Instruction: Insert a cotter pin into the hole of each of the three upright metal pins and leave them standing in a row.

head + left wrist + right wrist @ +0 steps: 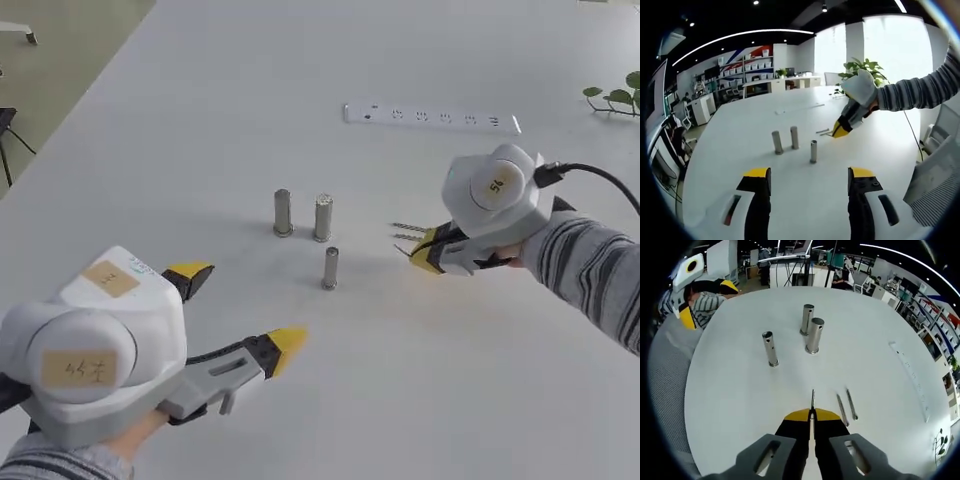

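Cotter pin (812, 399), stiff wire, likely light and slippery, best held by one end: clamped in the right gripper (811, 416) over the bench (730, 405), short of three upright metal pins (814, 335); left gripper (809, 174) jaws apart.

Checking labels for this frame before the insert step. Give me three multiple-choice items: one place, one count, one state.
1. Where do the two loose cotter pins lie?
A. on the table, beside the right tool
B. on a chair
C. on the floor

2. How many metal pins stand upright?
A. two
B. three
C. four

3. The right tool is:
A. open and empty
B. shut on a cotter pin
C. shut on a metal pin

Answers:
1 A: they lie flat just beside its tips in the right gripper view.
2 B: three stand apart in the head view.
3 B: a thin cotter pin juts from its closed tips.
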A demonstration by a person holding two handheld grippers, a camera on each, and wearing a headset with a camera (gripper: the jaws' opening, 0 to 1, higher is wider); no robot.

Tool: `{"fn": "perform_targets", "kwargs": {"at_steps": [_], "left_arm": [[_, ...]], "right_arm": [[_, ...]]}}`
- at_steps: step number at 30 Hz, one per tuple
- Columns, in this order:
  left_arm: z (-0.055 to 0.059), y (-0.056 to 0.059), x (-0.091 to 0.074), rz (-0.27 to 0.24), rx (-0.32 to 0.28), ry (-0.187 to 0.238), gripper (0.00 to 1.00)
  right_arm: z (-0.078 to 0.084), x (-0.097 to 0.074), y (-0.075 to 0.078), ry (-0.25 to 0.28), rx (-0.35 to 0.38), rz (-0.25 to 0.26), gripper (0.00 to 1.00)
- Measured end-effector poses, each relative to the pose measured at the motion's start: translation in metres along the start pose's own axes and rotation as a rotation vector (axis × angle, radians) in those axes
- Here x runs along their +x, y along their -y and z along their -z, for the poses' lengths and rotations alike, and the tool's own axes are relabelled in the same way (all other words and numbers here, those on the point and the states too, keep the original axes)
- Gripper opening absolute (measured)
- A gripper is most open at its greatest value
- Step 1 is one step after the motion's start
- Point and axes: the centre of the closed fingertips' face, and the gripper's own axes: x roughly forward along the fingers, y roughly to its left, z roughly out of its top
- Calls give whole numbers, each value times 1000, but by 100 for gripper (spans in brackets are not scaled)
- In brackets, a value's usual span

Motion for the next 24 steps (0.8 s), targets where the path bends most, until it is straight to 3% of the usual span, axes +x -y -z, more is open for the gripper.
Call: {"fn": "perform_targets", "kwargs": {"at_steps": [4, 6, 16, 24], "left_arm": [[-3, 2, 3, 11, 7, 3, 55], [-2, 2, 5, 17, 12, -3, 53], [-4, 12, 14, 71, 19, -16, 42], [-12, 22, 23, 139, -59, -7, 34]], "right_arm": [[-14, -8, -10, 56, -49, 5, 0], [-16, -3, -8, 72, -62, 4, 0], [-44, -22, -45, 157, -189, -25, 0], [-58, -28, -67, 195, -275, -50, 0]]}}
